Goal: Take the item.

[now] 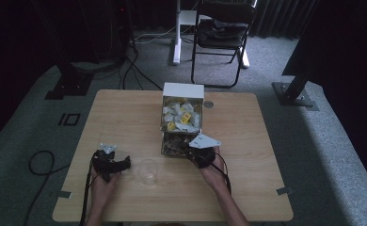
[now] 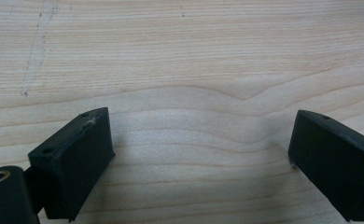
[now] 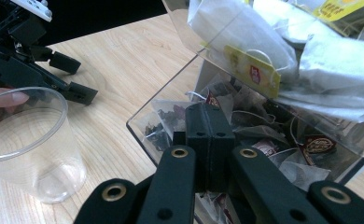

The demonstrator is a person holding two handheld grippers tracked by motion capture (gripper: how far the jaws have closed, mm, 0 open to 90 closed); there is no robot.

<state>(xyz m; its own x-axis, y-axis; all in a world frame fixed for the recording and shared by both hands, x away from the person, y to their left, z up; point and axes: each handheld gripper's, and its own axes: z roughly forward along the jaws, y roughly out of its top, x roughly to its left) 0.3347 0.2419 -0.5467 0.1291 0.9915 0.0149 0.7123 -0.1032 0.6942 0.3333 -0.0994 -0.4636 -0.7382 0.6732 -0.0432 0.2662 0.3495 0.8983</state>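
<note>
A pale wooden table stands on grey carpet in a dark room. At near left the left gripper lies spread wide over bare wood, just left of a clear cup. The right gripper view shows what the high view blurs: the right gripper, jaws pressed together, at the clear box of tea bags in the middle.

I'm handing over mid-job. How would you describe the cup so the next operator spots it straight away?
Start at the wooden table and the clear box of tea bags near its middle. Nearer the person, between the left tongs and the right tongs, stands the cup. It is clear plastic, upright and empty.
</note>
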